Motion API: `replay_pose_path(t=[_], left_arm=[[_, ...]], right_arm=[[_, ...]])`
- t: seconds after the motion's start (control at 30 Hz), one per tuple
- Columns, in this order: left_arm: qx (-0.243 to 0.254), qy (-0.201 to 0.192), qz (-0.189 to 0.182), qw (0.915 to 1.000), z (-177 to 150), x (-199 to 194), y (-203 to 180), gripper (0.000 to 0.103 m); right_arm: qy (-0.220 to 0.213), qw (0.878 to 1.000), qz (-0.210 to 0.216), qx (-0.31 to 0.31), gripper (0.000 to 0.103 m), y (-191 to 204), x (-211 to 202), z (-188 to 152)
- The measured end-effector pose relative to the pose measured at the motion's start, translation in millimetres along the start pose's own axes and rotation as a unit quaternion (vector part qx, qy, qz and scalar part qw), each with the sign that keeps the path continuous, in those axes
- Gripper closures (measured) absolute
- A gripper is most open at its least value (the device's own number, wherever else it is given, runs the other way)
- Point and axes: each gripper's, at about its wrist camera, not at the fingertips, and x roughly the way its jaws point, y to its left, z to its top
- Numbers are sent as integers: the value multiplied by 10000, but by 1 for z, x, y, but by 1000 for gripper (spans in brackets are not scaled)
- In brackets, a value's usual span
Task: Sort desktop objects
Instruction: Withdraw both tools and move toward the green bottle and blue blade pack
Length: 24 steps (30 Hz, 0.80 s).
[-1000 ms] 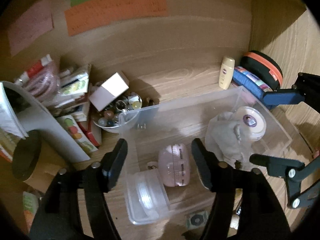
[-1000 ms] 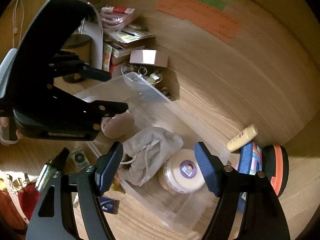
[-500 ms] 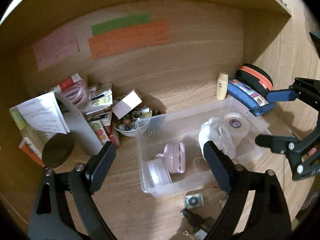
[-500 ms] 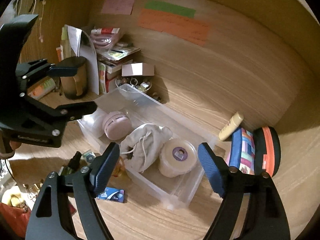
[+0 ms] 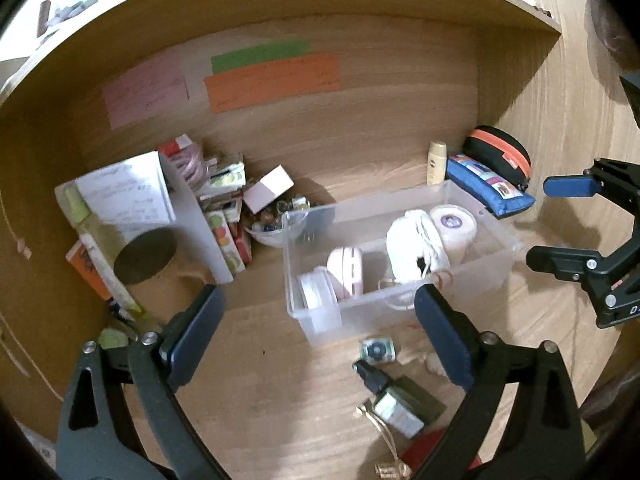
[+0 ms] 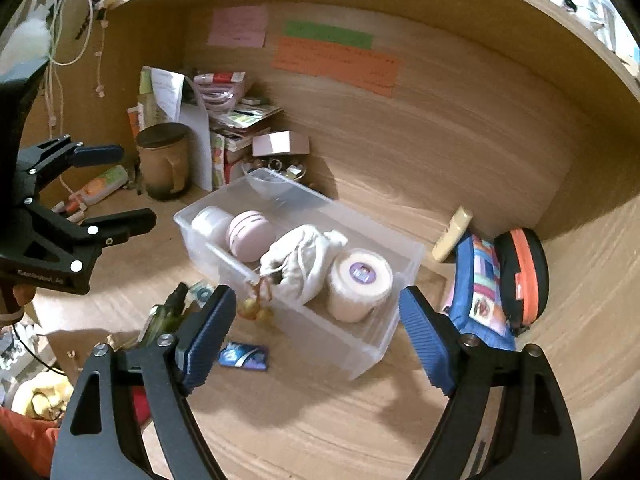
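Left gripper and right gripper raised above clear bin, jaws spread, empty

I see a clear plastic bin with smooth, slightly glossy walls on the matt, wood-grain table. Inside it lies a soft, wrinkled cloth pouch. My fingers wear ribbed blue pads on matt black frames.

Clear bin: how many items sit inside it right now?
4, in the bin: a clear round case at the left end, then a pink case, a white pouch, and a tape roll. Smaller items may be hidden.
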Motion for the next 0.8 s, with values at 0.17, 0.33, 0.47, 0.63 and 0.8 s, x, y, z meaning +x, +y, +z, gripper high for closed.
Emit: replay_pose_path(t=[0.17, 0.33, 0.47, 0.63, 0.8], left_arm=[[-79, 146, -27, 9999, -17, -2, -3, 6], [-69, 345, -92, 9993, -35, 4, -11, 6], [-58, 557, -175, 9983, -50, 12, -20, 6], [-68, 772, -368, 9963, -65, 22, -26, 6], [50, 968, -559, 9937, -75, 35, -35, 6]], right_arm=[[31, 9999, 126, 48, 20, 7, -3, -15], [148, 9995, 274, 103, 20, 12, 2, -29], [288, 9986, 398, 198, 20, 16, 10, -43], [491, 9969, 539, 283, 20, 19, 23, -56], [670, 9948, 698, 326, 20, 23, 38, -68]])
